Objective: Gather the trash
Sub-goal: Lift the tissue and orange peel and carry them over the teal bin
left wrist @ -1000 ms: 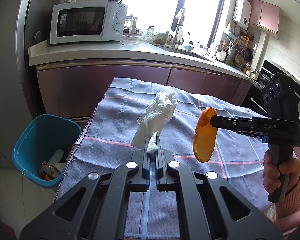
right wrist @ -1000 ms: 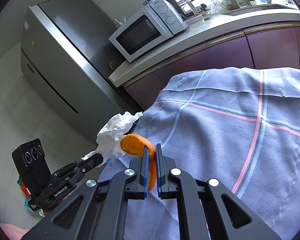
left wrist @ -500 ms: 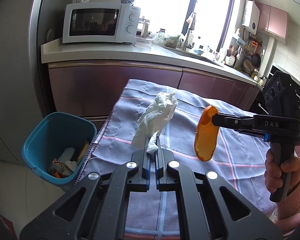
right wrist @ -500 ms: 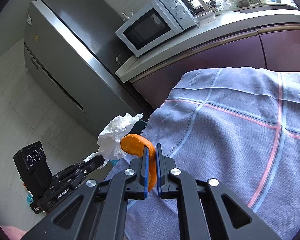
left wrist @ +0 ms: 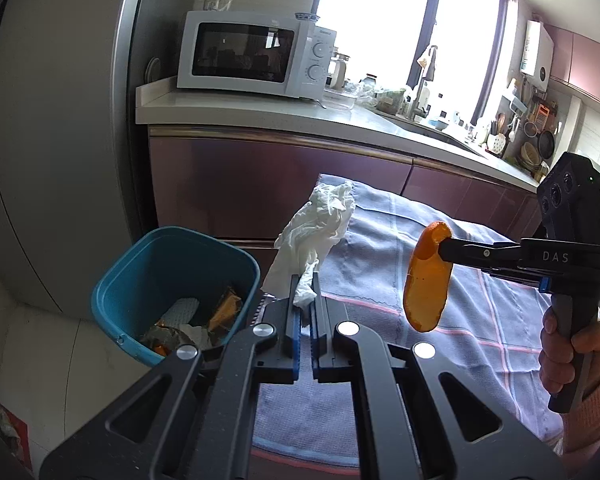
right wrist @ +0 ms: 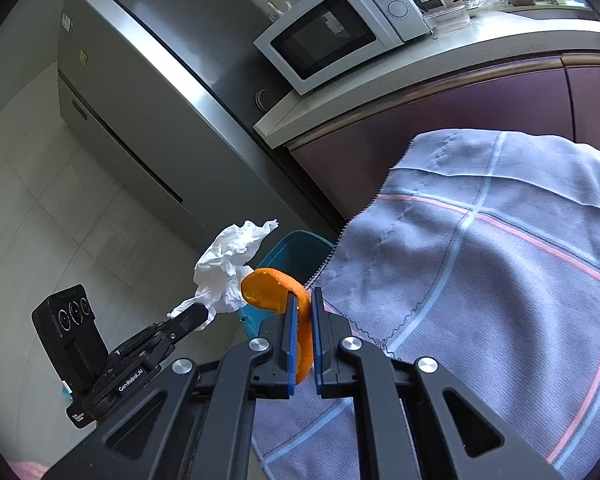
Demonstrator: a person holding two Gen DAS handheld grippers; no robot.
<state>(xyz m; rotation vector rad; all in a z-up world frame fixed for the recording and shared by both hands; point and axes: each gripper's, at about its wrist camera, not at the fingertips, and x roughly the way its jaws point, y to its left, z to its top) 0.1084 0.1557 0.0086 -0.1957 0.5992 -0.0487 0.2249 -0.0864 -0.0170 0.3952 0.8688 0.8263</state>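
My left gripper [left wrist: 305,280] is shut on a crumpled white tissue [left wrist: 316,228], held in the air over the table's left edge. The same tissue [right wrist: 226,266] shows in the right wrist view, pinched by the left gripper [right wrist: 198,314]. My right gripper [right wrist: 304,300] is shut on an orange peel [right wrist: 274,286]; from the left wrist view that peel [left wrist: 427,280] hangs from the right gripper [left wrist: 444,246] above the cloth. A teal bin [left wrist: 140,280] holding scraps stands on the floor just left of the table, below and left of the tissue. Its rim [right wrist: 296,240] peeks out behind the peel.
A grey-blue checked cloth [left wrist: 480,300] covers the table [right wrist: 480,280]. Behind it run purple cabinets [left wrist: 268,188] under a counter with a white microwave [left wrist: 256,54]. A grey fridge [right wrist: 148,100] stands left of the bin. A hand [left wrist: 568,344] grips the right gripper's handle.
Both grippers have moved left toward the bin with their loads. The bin has come closer and more central in the left wrist view; the table edge has shifted right.
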